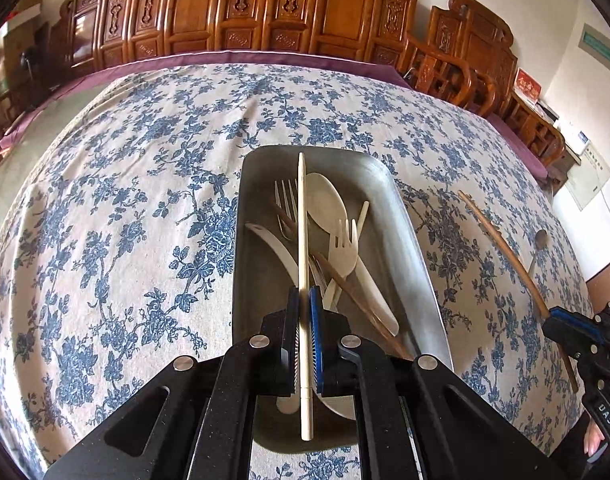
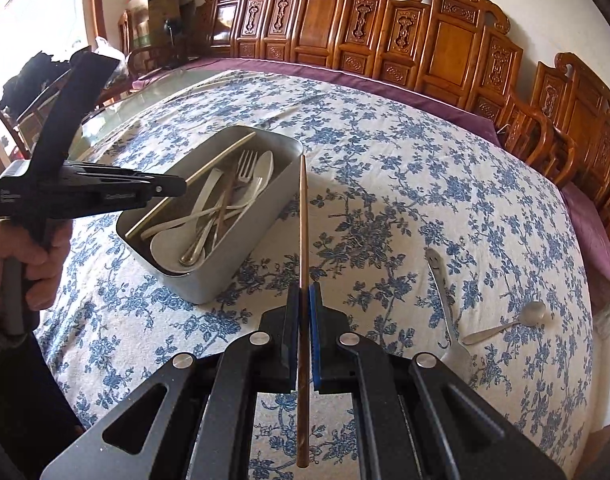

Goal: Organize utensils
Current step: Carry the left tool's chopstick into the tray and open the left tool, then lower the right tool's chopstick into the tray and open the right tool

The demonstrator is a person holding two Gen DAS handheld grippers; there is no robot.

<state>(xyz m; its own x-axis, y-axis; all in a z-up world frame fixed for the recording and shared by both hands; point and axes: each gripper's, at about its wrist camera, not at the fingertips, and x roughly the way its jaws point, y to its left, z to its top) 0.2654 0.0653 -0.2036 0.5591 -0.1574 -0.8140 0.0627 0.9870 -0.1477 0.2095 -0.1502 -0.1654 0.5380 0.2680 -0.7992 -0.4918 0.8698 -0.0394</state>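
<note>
My left gripper [image 1: 304, 294] is shut on a pale chopstick [image 1: 302, 220], which it holds lengthwise over the metal tray [image 1: 409, 232]. In the tray lie a white spoon [image 1: 325, 200], a white fork [image 1: 345, 248], a metal fork [image 1: 287, 200] and a brown chopstick [image 1: 357, 292]. My right gripper [image 2: 304, 290] is shut on a second brown chopstick [image 2: 304, 220], above the cloth just right of the tray [image 2: 241, 264]. In the right wrist view the left gripper [image 2: 181, 186] hangs over the tray's left side with the pale chopstick [image 2: 225, 158].
On the floral tablecloth [image 2: 385, 184], to the right, lie a metal fork with a smiley face on its handle [image 2: 445, 300] and a metal spoon [image 2: 509, 324]. Carved wooden chairs [image 2: 445, 40] line the far edge of the table. A hand [image 2: 37, 264] grips the left tool.
</note>
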